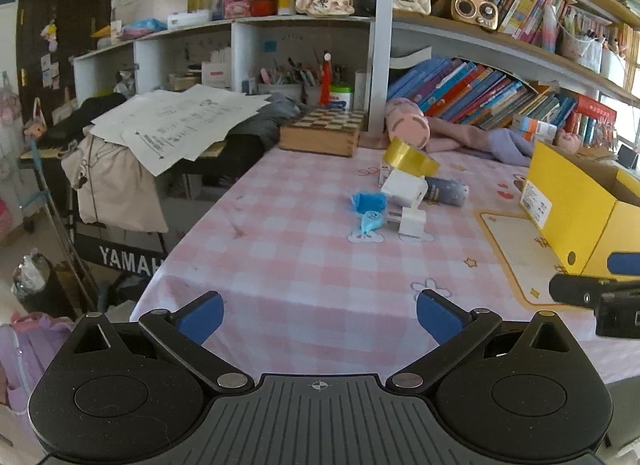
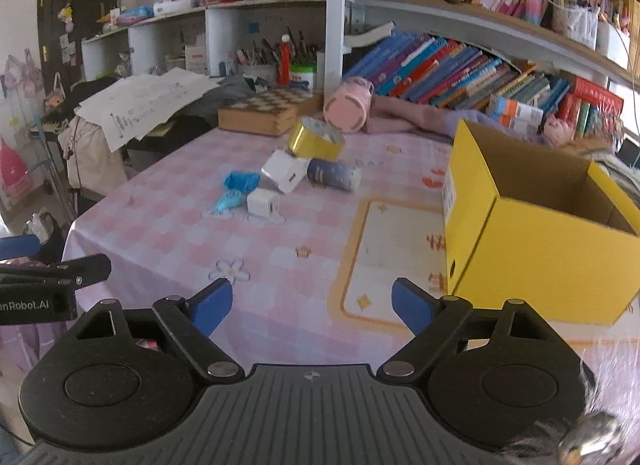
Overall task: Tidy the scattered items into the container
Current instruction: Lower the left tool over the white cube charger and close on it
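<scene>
Left wrist view: left gripper [image 1: 320, 317] hanging over the near edge of the pink checked tablecloth [image 1: 304, 265], jaws spread wide, nothing between the blue pads. Right wrist view: right gripper [image 2: 312, 305] likewise gaping and empty, low over the yellow-bordered mat [image 2: 384, 249], just beside the yellow box [image 2: 536, 257].

Scattered items bunched mid-table, well apart from both grippers: gold tape roll [image 2: 316, 139] propped on the larger white adapter [image 2: 284, 171]; dark starred tube [image 2: 334, 173] lying on its side, touching that adapter; small white charger cube [image 2: 262, 204] nearest; blue correction tape [image 2: 229, 201] flat beside it; crumpled blue wrapper [image 2: 241, 181] just behind. Box open at the top, standing to the right of the pile, apparently empty so far as visible.

Handling, as a judgement:
- Charger cube: light, stiff, smooth plastic; best pinched across two flat opposite faces, away from the port side.
- Larger adapter: same manner, but only after lifting the roll off, otherwise likely to topple it.
- Tape roll: light, rigid ring, glossy and probably slippery; grip across the band wall, one pad inside the hole.
- Tube: round, prone to rolling; clamp across the middle, square to its length.
- Correction tape: thin, low-lying; pinch at the fat end.
- Wrapper: soft, near weightless; close fully on a raised fold.
</scene>
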The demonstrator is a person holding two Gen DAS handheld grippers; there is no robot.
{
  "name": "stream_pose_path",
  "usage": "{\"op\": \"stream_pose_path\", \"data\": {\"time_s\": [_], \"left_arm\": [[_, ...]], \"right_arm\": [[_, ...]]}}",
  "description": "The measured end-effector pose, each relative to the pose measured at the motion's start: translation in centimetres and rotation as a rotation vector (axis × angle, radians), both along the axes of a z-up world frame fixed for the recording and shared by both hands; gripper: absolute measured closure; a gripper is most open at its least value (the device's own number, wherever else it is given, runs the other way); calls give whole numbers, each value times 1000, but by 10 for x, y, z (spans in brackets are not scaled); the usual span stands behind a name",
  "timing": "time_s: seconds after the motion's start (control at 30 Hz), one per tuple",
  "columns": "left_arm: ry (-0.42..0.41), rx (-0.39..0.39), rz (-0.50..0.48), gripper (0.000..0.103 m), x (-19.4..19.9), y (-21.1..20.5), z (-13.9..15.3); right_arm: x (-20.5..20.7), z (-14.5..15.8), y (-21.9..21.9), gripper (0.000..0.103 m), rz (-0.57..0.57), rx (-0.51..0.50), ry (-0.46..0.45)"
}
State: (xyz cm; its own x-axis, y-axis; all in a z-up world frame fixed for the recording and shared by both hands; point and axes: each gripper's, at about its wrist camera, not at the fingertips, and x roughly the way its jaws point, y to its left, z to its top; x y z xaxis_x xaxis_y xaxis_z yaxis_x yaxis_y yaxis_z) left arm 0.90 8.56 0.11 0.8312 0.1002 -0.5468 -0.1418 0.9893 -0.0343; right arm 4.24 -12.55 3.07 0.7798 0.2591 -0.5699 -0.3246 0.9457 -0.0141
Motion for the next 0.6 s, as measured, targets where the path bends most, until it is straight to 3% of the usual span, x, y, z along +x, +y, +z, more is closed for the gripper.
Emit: {"op": "stream_pose_path", "data": {"time_s": [0.2,0.6], "left_arm": [[-42,35,3,0,15,-2,0],[45,81,-68,0,59,-15,-9]], "right_arm": [[23,4,5,17,7,-11,-18],[76,-2,10,16,28,-24,13]]}}
